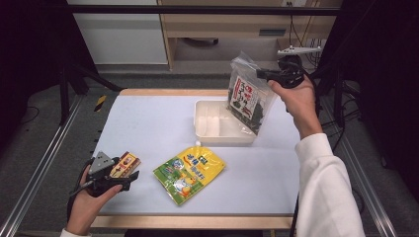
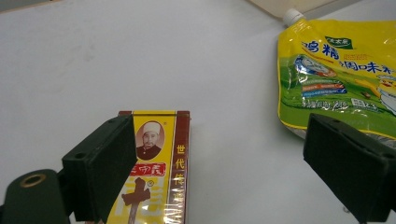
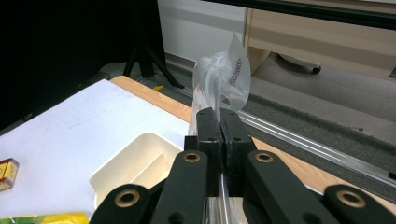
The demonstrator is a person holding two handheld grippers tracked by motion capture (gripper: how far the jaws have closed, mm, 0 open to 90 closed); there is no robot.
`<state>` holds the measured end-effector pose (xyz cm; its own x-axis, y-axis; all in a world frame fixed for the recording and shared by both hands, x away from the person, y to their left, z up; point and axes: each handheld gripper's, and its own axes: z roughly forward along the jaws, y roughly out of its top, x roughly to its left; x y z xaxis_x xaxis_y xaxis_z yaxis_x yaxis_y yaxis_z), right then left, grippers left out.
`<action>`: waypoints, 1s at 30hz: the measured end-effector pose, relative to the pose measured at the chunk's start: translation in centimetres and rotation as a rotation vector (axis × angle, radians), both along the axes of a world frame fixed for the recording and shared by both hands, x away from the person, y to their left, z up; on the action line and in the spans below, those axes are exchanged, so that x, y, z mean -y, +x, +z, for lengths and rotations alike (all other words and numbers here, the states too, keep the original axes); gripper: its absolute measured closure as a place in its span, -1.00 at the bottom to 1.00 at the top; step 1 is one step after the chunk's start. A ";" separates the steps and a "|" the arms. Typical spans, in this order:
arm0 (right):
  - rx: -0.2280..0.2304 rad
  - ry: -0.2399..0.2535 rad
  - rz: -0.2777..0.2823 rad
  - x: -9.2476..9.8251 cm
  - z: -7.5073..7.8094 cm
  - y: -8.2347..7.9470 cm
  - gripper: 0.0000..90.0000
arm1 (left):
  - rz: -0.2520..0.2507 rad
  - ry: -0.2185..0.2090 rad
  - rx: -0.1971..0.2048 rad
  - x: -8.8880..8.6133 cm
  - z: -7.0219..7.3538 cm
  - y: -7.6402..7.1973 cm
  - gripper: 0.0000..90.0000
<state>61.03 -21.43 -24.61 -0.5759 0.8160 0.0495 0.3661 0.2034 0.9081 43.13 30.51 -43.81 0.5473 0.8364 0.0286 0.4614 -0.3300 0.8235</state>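
right gripper (image 1: 264,75): pinching the top edge of the seaweed bag (image 1: 245,98), dangling it over the white tray (image 1: 207,132)
left gripper (image 1: 132,174): hanging wide apart around the small box (image 1: 125,164), not squeezing
risk: gripping just thin plastic, so maybe slipping or swinging past the tray rim

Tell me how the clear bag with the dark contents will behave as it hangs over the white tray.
The bag hangs from its pinched top in the right gripper, so it is probably floppy and apt to swing. Its glossy film may slip between the pads. It looks light, so it could catch on the tray rim rather than drop flat.
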 end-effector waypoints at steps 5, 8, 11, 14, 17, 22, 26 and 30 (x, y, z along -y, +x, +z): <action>0.021 0.004 0.004 -0.8 0.6 0.1 0.97 | 0.003 -0.004 0.001 -0.1 0.0 0.0 -0.79; 0.031 0.007 0.004 -0.9 0.3 0.2 0.97 | 0.004 -0.009 0.001 -0.1 0.0 -0.1 -0.79; 0.032 0.024 0.000 -0.7 -0.6 0.4 0.97 | -0.001 -0.003 0.003 -0.1 0.1 0.0 -0.79; 0.030 0.042 0.001 -0.6 -1.3 0.4 0.97 | -0.002 -0.002 0.002 -0.1 0.0 0.0 -0.79; 0.008 0.037 -0.004 -0.6 -2.2 0.6 0.97 | -0.004 0.002 0.001 0.0 0.0 0.0 -0.79; -0.014 0.057 -0.015 -0.2 -3.1 0.9 0.97 | -0.004 0.002 0.001 0.0 0.0 0.0 -0.79; -0.036 0.067 -0.019 0.3 -4.0 0.9 0.97 | -0.008 0.002 0.000 0.1 0.0 0.0 -0.79; -0.044 0.077 -0.021 0.6 -4.5 0.7 0.97 | -0.013 0.004 -0.004 0.2 0.0 0.0 -0.79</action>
<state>61.70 -22.00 -29.10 -0.5549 0.8204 0.1377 0.4095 0.1253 0.9037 43.09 30.34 -43.82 0.5581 0.8293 0.0299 0.4604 -0.3394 0.8203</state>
